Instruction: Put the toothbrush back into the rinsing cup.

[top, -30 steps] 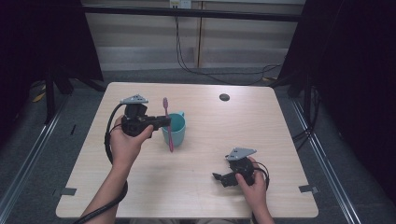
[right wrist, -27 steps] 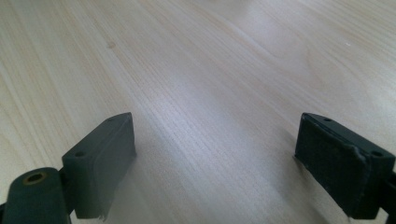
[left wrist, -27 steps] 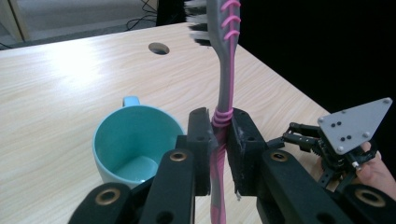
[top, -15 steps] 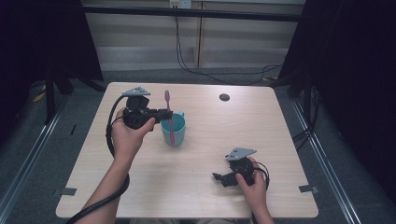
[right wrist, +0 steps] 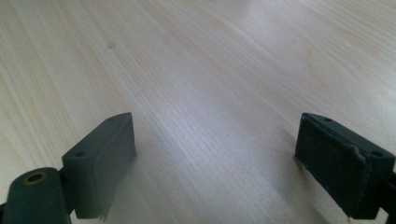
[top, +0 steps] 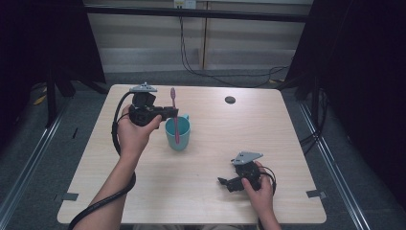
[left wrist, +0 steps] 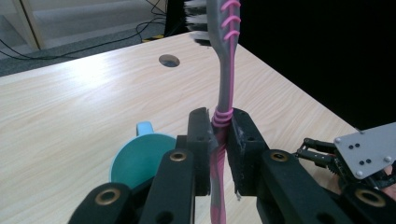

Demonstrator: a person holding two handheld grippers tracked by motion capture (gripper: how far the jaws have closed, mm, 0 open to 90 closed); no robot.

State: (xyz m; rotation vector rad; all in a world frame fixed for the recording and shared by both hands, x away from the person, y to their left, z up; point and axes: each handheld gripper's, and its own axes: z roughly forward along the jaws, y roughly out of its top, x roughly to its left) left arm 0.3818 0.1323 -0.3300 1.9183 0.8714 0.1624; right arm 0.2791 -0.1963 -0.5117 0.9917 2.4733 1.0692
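Left hand-held gripper clamps the toothbrush upright (bristles up) above the cup.

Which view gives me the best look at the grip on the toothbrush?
The left gripper view: the left gripper clamps the toothbrush mid-handle, bristles up. The high view shows it small above the cup. The right gripper view faces table.

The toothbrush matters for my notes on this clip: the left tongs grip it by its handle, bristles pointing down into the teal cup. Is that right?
Not quite. The left tongs do grip the toothbrush by its handle, but the bristles point up, well above the teal cup; the handle's lower end hangs toward the cup. The left gripper view shows the bristles at the top.
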